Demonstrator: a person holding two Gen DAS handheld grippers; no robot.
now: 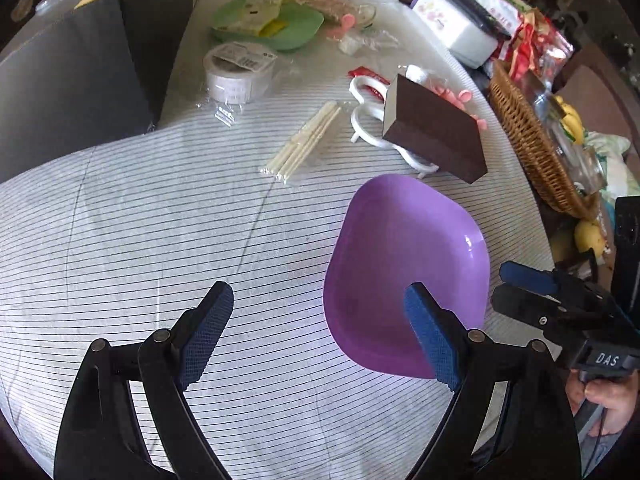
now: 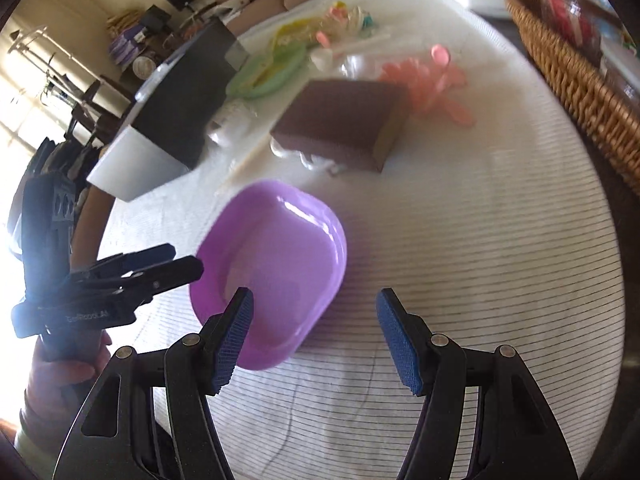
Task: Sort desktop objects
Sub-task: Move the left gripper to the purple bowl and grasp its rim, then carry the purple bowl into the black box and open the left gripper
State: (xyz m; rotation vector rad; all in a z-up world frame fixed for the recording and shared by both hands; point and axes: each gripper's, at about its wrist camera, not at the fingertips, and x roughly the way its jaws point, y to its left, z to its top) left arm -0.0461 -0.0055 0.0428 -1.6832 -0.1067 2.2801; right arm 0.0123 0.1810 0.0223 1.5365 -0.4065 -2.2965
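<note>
We hover both grippers – left (image 1: 320, 336), right (image 2: 314, 340) – fingers spread, empty, over the purple dish (image 1: 404, 276); next we pick an item to sort – maybe the sticks (image 1: 300, 144).

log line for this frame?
left tool: open, empty | right tool: open, empty | purple dish: empty, on cloth | box: behind dish

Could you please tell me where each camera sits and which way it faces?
Left wrist: on the left gripper, angled down at the striped tablecloth; own open fingers, right gripper beside.
Right wrist: on the right gripper, angled down; own open fingers, left gripper beside.
Shared: purple square plastic dish, brown sponge block.
</note>
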